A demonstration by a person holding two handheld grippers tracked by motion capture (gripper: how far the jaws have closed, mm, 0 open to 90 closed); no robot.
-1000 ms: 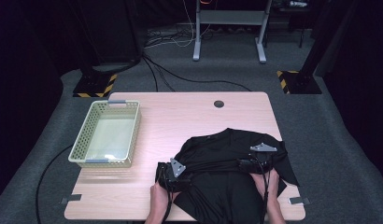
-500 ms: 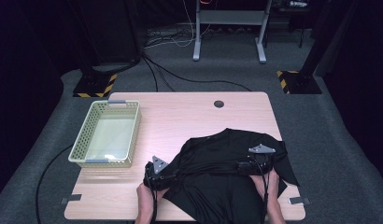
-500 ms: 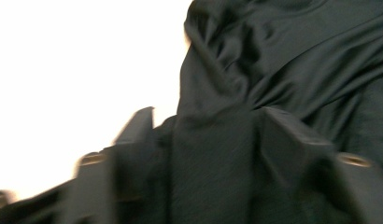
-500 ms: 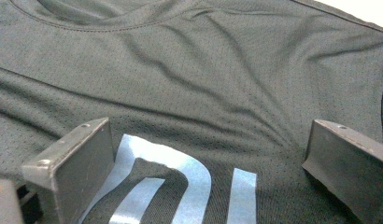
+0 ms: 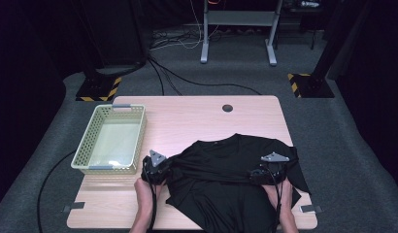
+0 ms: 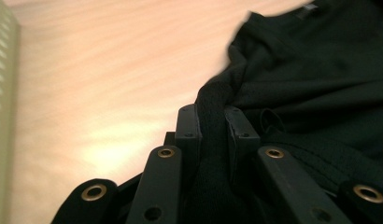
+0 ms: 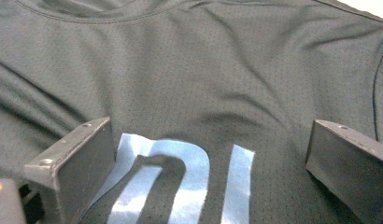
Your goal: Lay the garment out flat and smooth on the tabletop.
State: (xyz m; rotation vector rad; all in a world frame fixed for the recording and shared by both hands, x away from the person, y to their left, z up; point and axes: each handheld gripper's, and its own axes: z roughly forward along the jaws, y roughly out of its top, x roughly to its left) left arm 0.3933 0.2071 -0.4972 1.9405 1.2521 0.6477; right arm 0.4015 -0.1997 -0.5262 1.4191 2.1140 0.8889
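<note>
A black t-shirt (image 5: 226,165) lies crumpled on the near right part of the wooden table (image 5: 197,116), neckline facing away from me. My left gripper (image 5: 162,167) is at the shirt's left edge. In the left gripper view its jaws (image 6: 212,126) have just been closing and now pinch a fold of the black fabric (image 6: 213,100). My right gripper (image 5: 271,165) rests on the shirt's right side. Its jaws (image 7: 210,154) stand wide open over the fabric, on either side of a pale blue print (image 7: 180,177).
A pale green mesh basket (image 5: 83,150) stands empty at the left of the table, just beyond my left gripper. A round cable hole (image 5: 227,108) sits near the far edge. Bare wood stretches between basket and shirt. Cables and stand feet lie on the floor behind.
My left gripper has moved to the left and a little away from me, closing on the shirt's left edge and drawing it out. The right gripper has stayed where it was.
</note>
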